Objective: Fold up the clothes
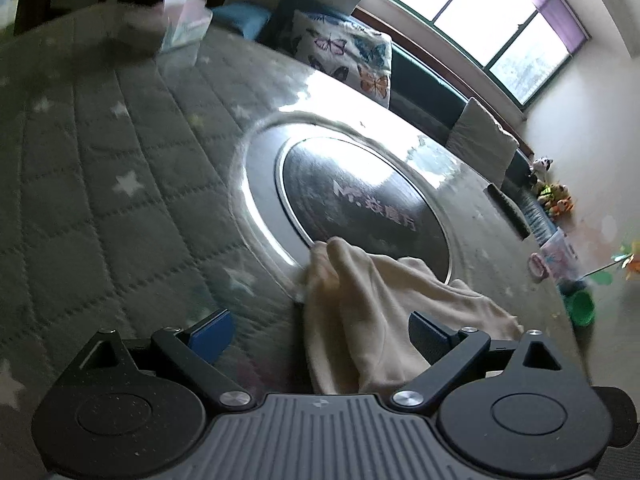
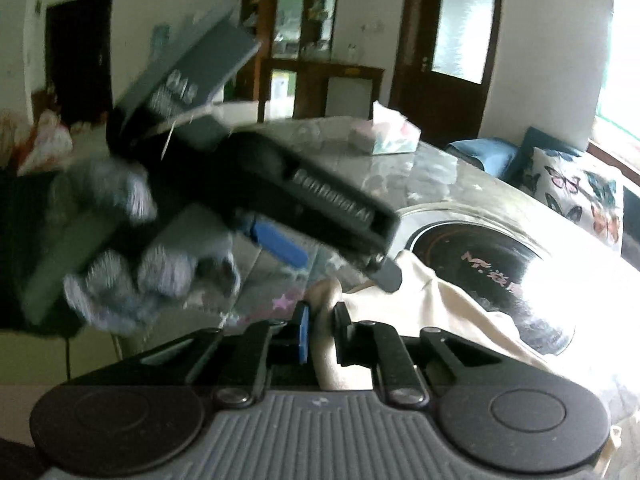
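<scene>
A cream-coloured garment (image 1: 372, 312) lies bunched on the round table, partly over the dark centre disc (image 1: 360, 200). My left gripper (image 1: 320, 338) is open, its jaws wide apart, with the cloth lying between them. In the right wrist view my right gripper (image 2: 322, 330) is shut on a fold of the same cream garment (image 2: 440, 312). The left gripper (image 2: 340, 248) also shows there, blurred, held by a gloved hand (image 2: 132, 272) above the cloth, one blue pad (image 2: 280, 242) visible.
The table carries a grey quilted star-pattern cover (image 1: 100, 160) under a glossy sheet. A tissue box (image 1: 184, 28) stands at the far edge. A butterfly cushion (image 1: 344, 52) and bench lie behind; toys and a green cup (image 1: 580, 308) sit at right.
</scene>
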`<state>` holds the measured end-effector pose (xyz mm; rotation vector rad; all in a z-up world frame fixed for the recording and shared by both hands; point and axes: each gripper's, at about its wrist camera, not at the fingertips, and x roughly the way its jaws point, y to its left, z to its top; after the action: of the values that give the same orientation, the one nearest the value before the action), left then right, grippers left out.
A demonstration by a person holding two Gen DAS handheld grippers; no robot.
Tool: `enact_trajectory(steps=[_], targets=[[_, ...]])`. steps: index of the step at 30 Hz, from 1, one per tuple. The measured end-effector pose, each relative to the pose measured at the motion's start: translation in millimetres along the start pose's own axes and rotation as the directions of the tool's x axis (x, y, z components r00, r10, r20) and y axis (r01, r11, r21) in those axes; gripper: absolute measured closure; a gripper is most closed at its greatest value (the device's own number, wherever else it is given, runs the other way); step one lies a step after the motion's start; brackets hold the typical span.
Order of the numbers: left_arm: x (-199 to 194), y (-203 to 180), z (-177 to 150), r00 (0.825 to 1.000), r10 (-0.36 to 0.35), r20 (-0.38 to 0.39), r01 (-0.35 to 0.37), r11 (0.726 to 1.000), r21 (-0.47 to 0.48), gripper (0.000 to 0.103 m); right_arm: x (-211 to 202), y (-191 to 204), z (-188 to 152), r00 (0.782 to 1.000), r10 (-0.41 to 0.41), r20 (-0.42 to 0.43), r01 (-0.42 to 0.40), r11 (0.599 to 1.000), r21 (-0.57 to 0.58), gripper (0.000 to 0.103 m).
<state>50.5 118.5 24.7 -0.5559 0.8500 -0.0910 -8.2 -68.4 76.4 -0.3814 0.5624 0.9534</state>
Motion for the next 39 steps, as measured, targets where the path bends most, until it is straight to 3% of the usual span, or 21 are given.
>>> enact_trajectory(steps=[6,9,12,14,17,21,23,26,29,35,39], targets=[[9,-6,2,0.997,-0.066,-0.036,0.064,0.996,-0.063,0.015,-22,-17,-6,0.999,0.021,0.036,-0.023,0.998,0.062,0.094],[14,-9,2,0.995,-0.088,-0.049,0.084,0.993,-0.087,0.027,-27,-18,-11,0.999,0.028,0.046,-0.031,0.997,0.072,0.094],[18,-8,2,0.993,-0.097,-0.062,0.090,0.990,-0.108,0.046,-28,-22,-16,0.999,0.020,0.048,-0.024,0.995,0.092,0.094],[20,-6,1,0.993,-0.096,-0.067,0.088,0.989,-0.121,0.066,-31,-28,-20,0.999,0.001,0.048,-0.006,0.994,0.111,0.094],[21,-3,0,0.993,-0.091,-0.069,0.082,0.988,-0.130,0.077,-35,-37,-26,0.999,-0.027,0.047,0.021,0.990,0.138,0.089],[21,-2,0,0.994,-0.083,-0.065,0.074,0.990,-0.122,0.079,-41,-49,-34,0.997,-0.065,0.044,0.056,0.983,0.175,0.077],[21,-3,-1,0.995,-0.077,-0.060,0.071,0.991,-0.110,0.079,-43,-55,-38,0.996,-0.084,0.043,0.074,0.978,0.193,0.053],[20,-5,-2,0.996,-0.072,-0.054,0.066,0.993,-0.097,0.079,-48,-64,-44,0.993,-0.112,0.039,0.100,0.970,0.220,0.051],[20,-5,-3,0.996,-0.071,-0.048,0.067,0.993,-0.095,0.079,-53,-86,-57,0.984,-0.177,0.012,0.166,0.946,0.279,0.042],[20,-7,-4,0.997,-0.063,-0.044,0.060,0.995,-0.082,0.079,-59,-133,-81,0.955,-0.295,-0.040,0.284,0.864,0.417,0.042],[21,-9,-4,0.998,-0.056,-0.043,0.053,0.996,-0.073,0.079,-59,-165,-98,0.944,-0.324,-0.062,0.306,0.794,0.525,0.043]])
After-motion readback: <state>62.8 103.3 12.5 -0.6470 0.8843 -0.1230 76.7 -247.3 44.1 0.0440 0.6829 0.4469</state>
